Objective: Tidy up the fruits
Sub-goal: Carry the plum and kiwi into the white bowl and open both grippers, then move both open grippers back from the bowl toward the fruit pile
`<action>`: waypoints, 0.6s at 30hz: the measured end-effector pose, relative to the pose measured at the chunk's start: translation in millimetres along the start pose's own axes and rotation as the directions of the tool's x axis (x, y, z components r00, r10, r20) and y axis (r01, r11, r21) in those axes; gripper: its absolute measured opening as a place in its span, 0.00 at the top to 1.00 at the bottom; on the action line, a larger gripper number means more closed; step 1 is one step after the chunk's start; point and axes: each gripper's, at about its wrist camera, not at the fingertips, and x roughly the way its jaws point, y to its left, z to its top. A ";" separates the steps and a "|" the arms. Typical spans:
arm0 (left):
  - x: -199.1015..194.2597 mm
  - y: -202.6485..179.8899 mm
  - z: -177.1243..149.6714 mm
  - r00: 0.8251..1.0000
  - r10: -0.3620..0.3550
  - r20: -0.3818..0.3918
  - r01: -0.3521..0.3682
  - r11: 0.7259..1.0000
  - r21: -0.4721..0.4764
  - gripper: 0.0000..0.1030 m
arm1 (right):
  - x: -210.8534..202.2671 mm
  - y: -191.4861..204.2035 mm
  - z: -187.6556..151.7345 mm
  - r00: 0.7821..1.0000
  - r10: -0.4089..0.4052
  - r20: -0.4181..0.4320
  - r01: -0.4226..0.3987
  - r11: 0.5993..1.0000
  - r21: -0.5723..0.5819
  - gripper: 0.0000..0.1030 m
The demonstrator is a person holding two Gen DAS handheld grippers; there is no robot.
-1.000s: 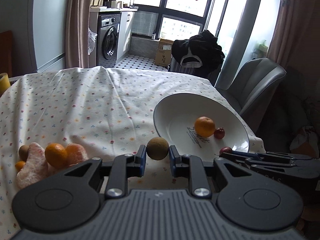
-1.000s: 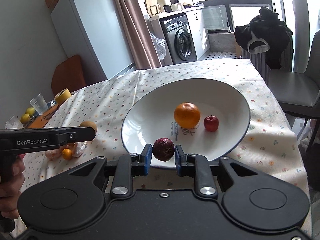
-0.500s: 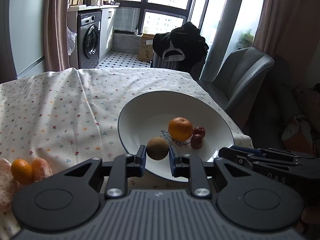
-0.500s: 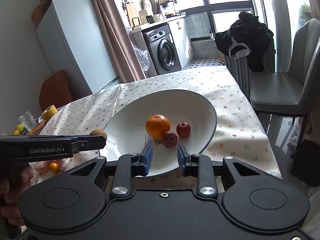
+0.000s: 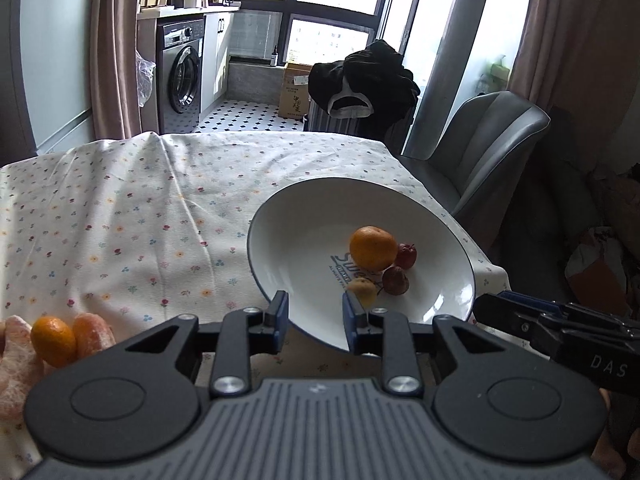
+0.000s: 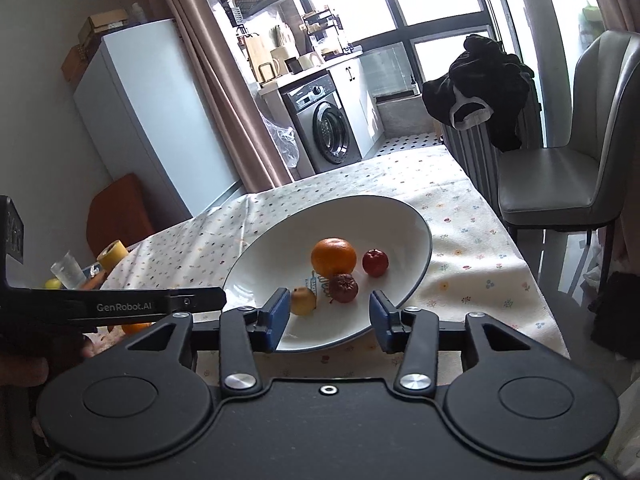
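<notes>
Left wrist view: the left tool (image 5: 313,316) is spread and empty over the near rim of the white plate (image 5: 288,216), which holds an orange (image 5: 373,248), a brownish-yellow fruit (image 5: 363,290) and two dark red fruits.

Right wrist view: the right tool (image 6: 329,320) is spread wide and empty above the plate (image 6: 408,216) on the floral-clothed worktop (image 6: 472,264).

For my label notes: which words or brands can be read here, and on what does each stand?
"GenRobot.AI": side of the left gripper.
"DAS": side of the right gripper.
Blue print in the plate: partly hidden, unreadable.
Characters on the box: too small.
</notes>
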 end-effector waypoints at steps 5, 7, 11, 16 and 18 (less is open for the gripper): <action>-21.0 14.1 -2.7 0.999 0.044 0.023 -0.043 0.999 -0.014 0.50 | 0.4 13.1 1.0 1.000 0.005 0.008 -0.005 1.000 -0.011 0.45; -29.5 20.4 -2.4 0.998 0.054 0.035 -0.054 0.998 -0.024 0.41 | 0.2 19.0 2.1 1.000 0.009 0.007 -0.008 1.000 -0.018 0.44; -46.0 34.6 -1.8 0.996 0.063 0.066 -0.059 0.997 -0.054 0.22 | -3.3 34.5 4.2 0.999 0.006 0.031 -0.004 0.998 -0.059 0.24; -64.8 49.5 -2.6 0.987 0.124 0.099 -0.117 0.990 -0.072 0.15 | -3.6 48.3 6.5 0.999 0.018 0.037 -0.015 0.997 -0.079 0.10; -73.0 56.7 -3.6 0.983 0.146 0.107 -0.137 0.987 -0.088 0.13 | -2.5 52.8 7.2 0.999 0.017 0.042 -0.013 0.996 -0.083 0.05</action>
